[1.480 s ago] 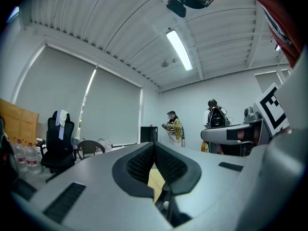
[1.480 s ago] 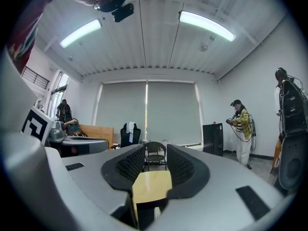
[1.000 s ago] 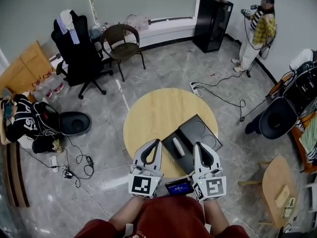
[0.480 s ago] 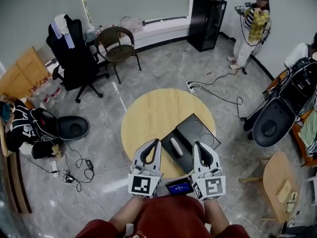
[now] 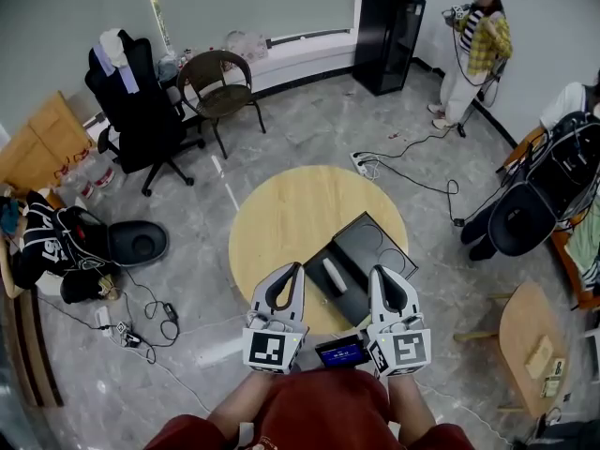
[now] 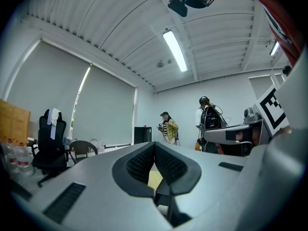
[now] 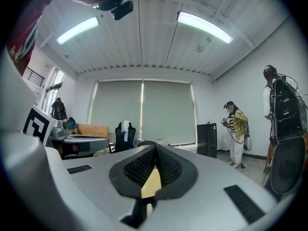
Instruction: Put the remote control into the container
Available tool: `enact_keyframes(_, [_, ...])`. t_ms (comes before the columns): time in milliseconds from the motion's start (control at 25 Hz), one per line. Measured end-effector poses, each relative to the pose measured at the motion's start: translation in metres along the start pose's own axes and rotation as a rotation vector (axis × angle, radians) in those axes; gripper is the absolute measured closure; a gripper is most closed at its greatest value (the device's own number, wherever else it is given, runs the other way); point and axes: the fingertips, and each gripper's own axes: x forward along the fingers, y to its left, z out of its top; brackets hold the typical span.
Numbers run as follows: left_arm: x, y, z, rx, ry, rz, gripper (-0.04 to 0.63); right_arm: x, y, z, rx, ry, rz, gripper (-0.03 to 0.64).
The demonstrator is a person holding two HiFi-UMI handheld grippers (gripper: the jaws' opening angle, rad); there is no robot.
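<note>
A white remote control lies in the dark open container on the near right part of the round wooden table. The container's other half lies flat beside it. My left gripper hovers at the table's near edge, just left of the container, shut with nothing in it. My right gripper is over the container's near right corner, also shut and empty. In the left gripper view the pads meet at their tips. In the right gripper view the pads also meet at the tips.
A small lit screen sits between the grippers near my body. Cables and a power strip lie on the floor. A black office chair and a brown chair stand at the back. A person stands far right near a black cabinet.
The view has shifted a little. Both grippers stay shut in about the same place. The dark backpack at the right edge has moved nearer the table.
</note>
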Motion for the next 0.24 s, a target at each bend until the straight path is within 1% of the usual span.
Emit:
enact_keyframes(160, [0.0011,0.0005,0.0093,-0.036,-0.061,0.013,0.58,-0.0019,-0.0035,0.0021,-0.002,-0.002,-0.005,0.595])
enact_keyframes(240, [0.0008,-0.0003,0.0085,-0.035,-0.053,0.014,0.58,-0.0032,-0.0049,0.0025,0.001,-0.002,-0.008,0.595])
